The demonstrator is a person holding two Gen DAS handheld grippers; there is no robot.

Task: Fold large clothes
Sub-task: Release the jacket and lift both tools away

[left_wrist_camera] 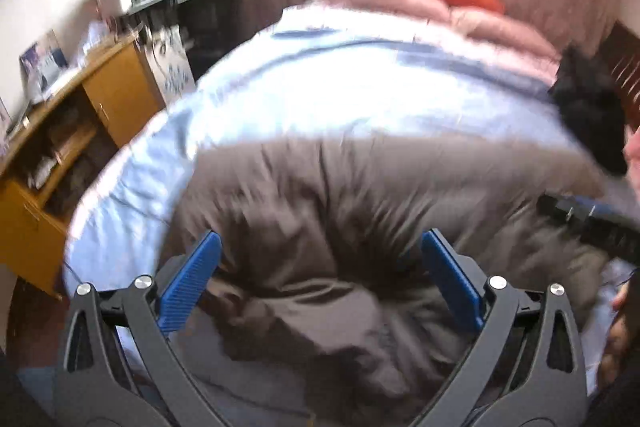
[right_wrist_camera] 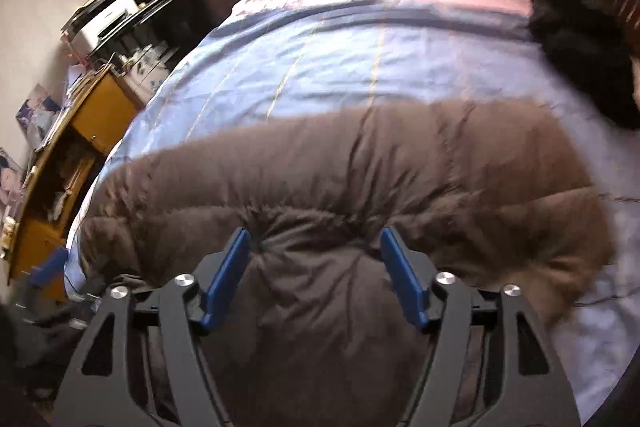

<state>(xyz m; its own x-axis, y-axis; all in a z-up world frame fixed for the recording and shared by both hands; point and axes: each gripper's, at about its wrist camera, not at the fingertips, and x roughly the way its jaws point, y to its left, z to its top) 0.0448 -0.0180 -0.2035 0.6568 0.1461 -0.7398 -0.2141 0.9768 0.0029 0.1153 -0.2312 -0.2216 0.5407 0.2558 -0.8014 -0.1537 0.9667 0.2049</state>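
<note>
Left wrist view: we see the brown padded coat (left_wrist_camera: 340, 227) spread near the bed's (left_wrist_camera: 320, 87) near edge, flat for folding; our left hand-held gripper (left_wrist_camera: 320, 267) hovers wide apart, holding nothing.
Right wrist view: our right hand-held gripper (right_wrist_camera: 316, 267), part open, straddles a puffy bunch of coat (right_wrist_camera: 360, 167); whether it pinches, we cannot tell.

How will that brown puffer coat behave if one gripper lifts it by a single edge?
Probably floppy: the brown puffer coat lies in soft quilted folds on the blue bedspread. Likely light for its bulk, judging by the puffy padded channels. Its smooth shell may slip; fabric bulges between the right gripper fingers.
</note>
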